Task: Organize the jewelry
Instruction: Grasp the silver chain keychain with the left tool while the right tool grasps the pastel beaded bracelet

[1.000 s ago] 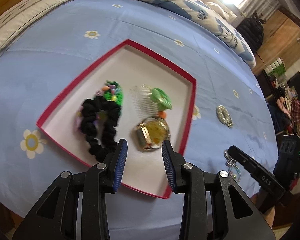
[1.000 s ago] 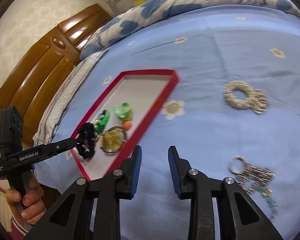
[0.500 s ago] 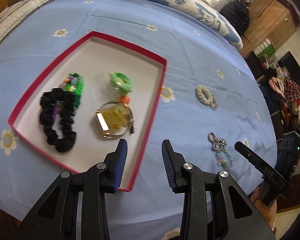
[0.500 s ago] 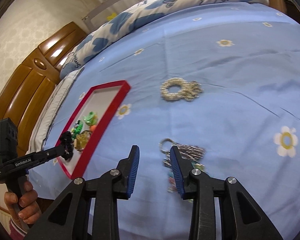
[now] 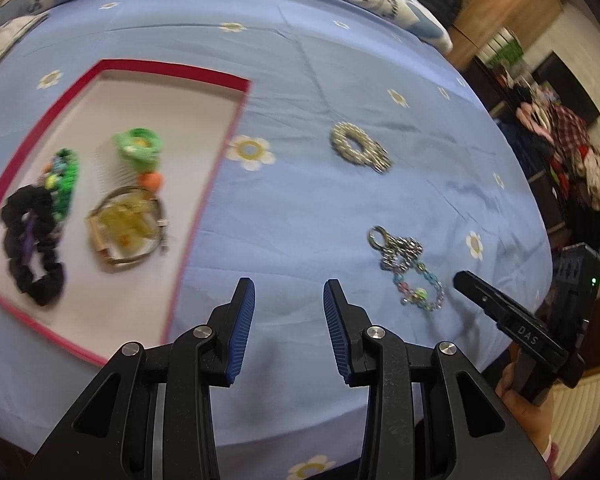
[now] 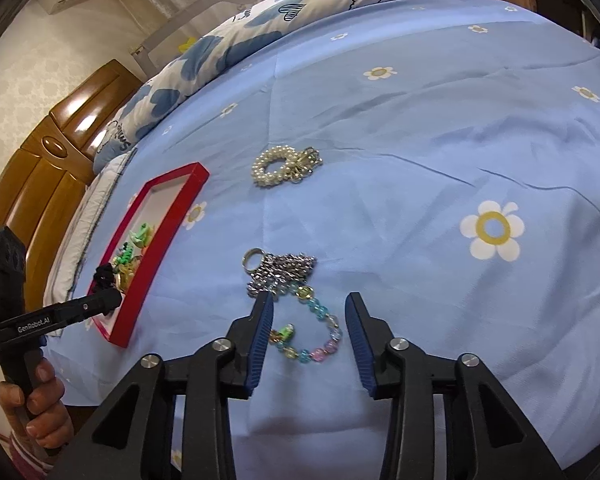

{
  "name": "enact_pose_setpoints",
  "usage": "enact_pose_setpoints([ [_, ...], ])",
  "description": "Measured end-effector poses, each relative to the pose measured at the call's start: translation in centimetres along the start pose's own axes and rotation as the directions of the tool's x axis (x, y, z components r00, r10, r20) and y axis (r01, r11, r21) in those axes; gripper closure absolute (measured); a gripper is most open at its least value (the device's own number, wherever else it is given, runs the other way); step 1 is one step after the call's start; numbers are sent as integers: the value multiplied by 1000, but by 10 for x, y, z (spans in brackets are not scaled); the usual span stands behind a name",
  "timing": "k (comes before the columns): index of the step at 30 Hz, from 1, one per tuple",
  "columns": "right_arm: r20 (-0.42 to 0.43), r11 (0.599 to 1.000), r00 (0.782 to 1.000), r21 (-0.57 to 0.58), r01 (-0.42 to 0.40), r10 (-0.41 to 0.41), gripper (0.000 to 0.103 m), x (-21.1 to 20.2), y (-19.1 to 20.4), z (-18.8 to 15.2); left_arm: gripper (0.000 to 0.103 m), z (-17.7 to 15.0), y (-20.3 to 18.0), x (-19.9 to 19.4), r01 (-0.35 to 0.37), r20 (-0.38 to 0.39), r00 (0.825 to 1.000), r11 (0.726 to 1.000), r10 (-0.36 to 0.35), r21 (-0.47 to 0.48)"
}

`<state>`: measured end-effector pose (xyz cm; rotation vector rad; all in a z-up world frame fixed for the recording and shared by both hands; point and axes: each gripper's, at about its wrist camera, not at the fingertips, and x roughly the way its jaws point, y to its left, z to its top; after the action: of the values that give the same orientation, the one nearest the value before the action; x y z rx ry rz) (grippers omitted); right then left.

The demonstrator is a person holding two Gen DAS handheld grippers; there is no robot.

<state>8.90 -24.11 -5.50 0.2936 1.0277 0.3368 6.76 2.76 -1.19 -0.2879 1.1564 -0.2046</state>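
Observation:
A red-rimmed tray (image 5: 236, 120) with a white floor lies on the blue bedsheet. It holds a black scrunchie (image 5: 32, 248), a green beaded band (image 5: 66, 184), a green comb (image 5: 138, 146) and a gold watch (image 5: 130, 228). Right of the tray, a pearl ring (image 5: 358, 148) and a beaded bracelet with a silver chain (image 5: 412, 268) rest on the sheet. My left gripper (image 5: 288, 292) hovers open and empty over bare sheet beside the tray's right rim. My right gripper (image 6: 310, 304) straddles the beaded bracelet (image 6: 332, 330), its jaws opening and its pads clear of the beads.
A blue-and-white quilt (image 6: 260, 32) is heaped along the far side of the bed, with a wooden headboard (image 6: 60, 148) at left. The bed's near edge runs just below both grippers. A hand (image 6: 40, 400) grips the left tool's handle.
Both grippers have swung right, away from the tray. The right gripper came over the beaded bracelet and its jaws widened. The left gripper left the tray and its gap is unchanged.

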Motion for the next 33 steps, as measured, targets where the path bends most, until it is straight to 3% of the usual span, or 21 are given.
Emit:
enact_pose_setpoints([
  [14,-58,998,997,-42,37,-40,60,19,-6,-11,69,13,-42,39,19,-68,998,995,-12,102],
  [19,-62,989,995,-128,71,-79,60,28,5,-13,69,14,-52,51,28,-93,996,992,-17,124],
  [23,-44,963,986,-226,147,-161,76,34,14,-18,69,14,-62,62,37,-115,993,989,-21,144],
  [25,-31,958,984,-234,164,-176,95,32,12,-19,69,15,-68,67,42,-125,992,987,-23,154],
  [33,40,982,988,-113,153,-150,96,1,-21,-2,69,19,-89,92,75,-170,984,980,-44,182],
])
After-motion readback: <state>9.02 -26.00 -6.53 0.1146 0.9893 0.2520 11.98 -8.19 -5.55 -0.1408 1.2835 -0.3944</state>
